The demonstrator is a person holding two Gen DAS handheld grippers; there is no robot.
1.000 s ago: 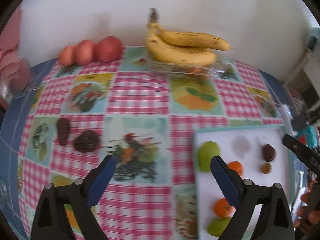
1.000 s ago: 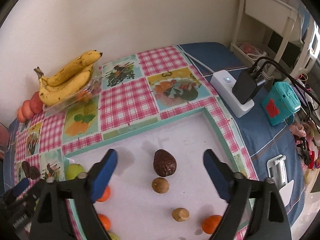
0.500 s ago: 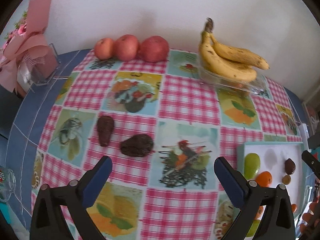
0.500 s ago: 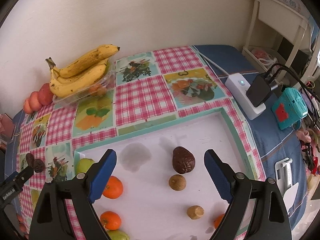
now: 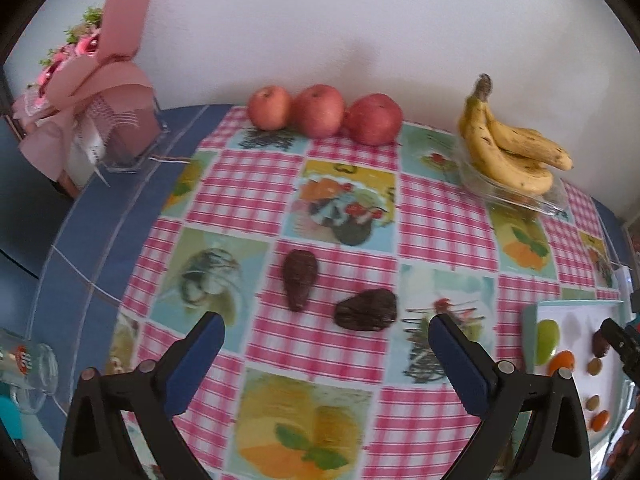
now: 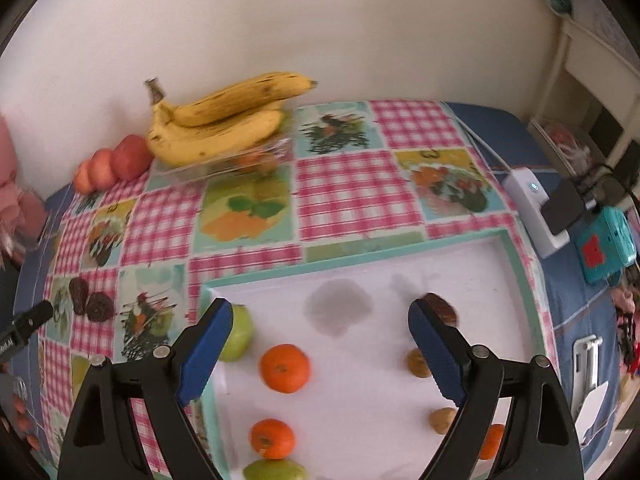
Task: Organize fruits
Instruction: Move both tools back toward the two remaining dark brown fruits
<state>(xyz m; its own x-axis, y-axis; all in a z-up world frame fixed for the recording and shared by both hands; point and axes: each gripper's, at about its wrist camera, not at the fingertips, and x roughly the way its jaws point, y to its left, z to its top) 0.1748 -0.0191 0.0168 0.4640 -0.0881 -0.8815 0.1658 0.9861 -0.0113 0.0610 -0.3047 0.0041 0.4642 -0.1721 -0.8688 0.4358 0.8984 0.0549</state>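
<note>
Now the left gripper [image 5: 326, 334], its claw wide apart and empty, has swung from the white tray [image 5: 576, 312] to two dark avocados [image 5: 366, 315] mid-frame, likely picking next, while the right gripper [image 6: 320, 320] waits apart.

pink-checked tablecloth [image 5: 440, 220], yellow bananas [image 5: 508, 152], red apples [image 5: 320, 110], orange tangerines [image 6: 285, 368], white tray [image 6: 360, 400]

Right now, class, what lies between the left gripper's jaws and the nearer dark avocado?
Nothing: the left wrist view shows only bare checked tablecloth between the left gripper and the avocado.
</note>
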